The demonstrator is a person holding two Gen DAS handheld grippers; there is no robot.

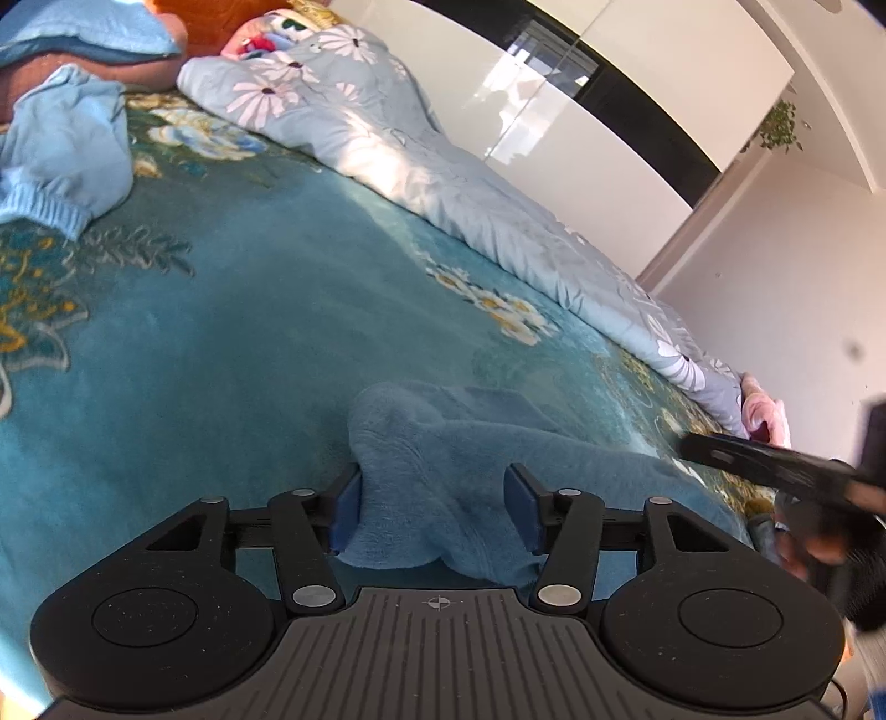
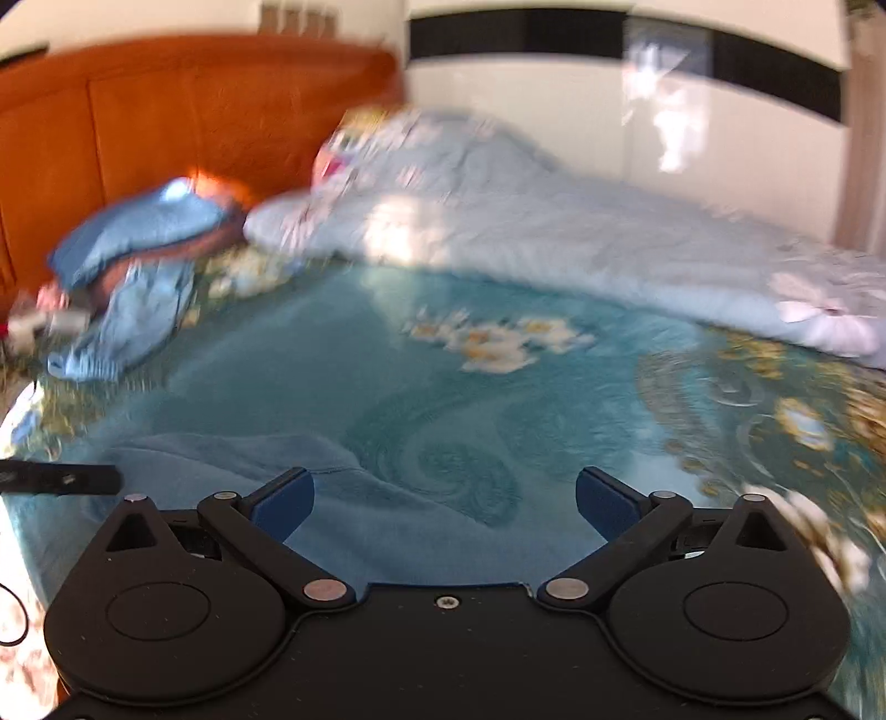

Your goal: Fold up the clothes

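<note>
A: Step in hand?

B: Hard to fix. A blue fleece garment lies rumpled on the bed, low centre of the left-wrist frame. The left gripper has its jaws apart, with a raised ridge of fleece standing between the pads; they do not pinch it. The right gripper hangs over the garment's edge, jaws spread wide, nothing between them. That view is smeared by motion.

A: So picking up, or letting go?

B: Fits either: closing in for a grasp, or just released after a fold. The garment shows no neat fold, only bunching.

A: Next move calls for what?

B: In either case, an edge or corner must be found before a fold; the fleece looks soft and thick, likely to sag and slip from a shallow pinch.

A: Counts?

B: Two grippers. One fleece garment. One pale blue knit garment, ribbed cuff showing, upper left, well apart. One floral quilt heaped along the far side. One folded blue piece by the headboard.
</note>
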